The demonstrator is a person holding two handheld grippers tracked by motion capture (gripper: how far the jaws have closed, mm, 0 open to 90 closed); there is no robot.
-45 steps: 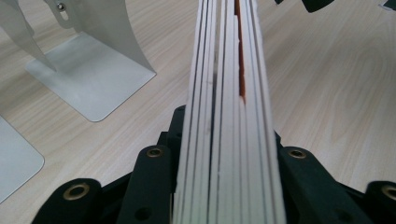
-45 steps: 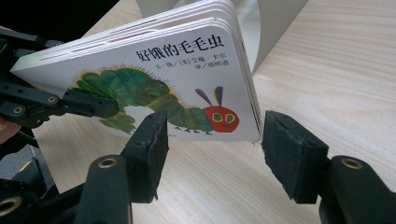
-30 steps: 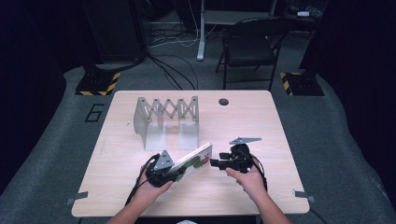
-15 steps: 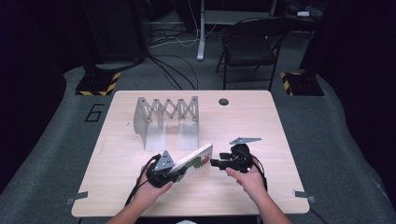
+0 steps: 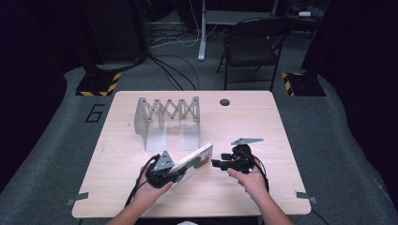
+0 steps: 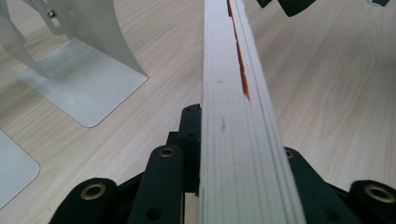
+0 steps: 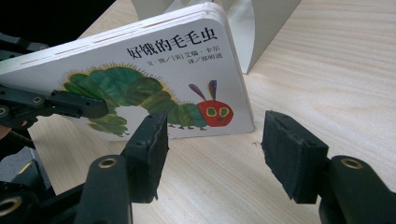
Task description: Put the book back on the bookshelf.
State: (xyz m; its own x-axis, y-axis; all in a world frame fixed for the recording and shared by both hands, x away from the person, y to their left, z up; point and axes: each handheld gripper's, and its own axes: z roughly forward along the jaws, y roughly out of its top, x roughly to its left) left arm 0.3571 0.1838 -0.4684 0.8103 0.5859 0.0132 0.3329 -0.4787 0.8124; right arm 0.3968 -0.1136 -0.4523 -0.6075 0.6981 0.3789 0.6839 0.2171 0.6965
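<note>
"好饿的毛毛虫" on the board book's cover (image 7: 140, 88); "6" on the grey floor (image 5: 95, 113).

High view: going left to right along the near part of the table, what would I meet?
Left hand-held gripper shut on the picture book → picture book, tilted up off the table → right hand-held gripper, jaws apart with nothing between them, pointing at the book's right end.

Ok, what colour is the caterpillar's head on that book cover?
Red, with yellow-green eyes, on the book; clearest in the right gripper view.
</note>
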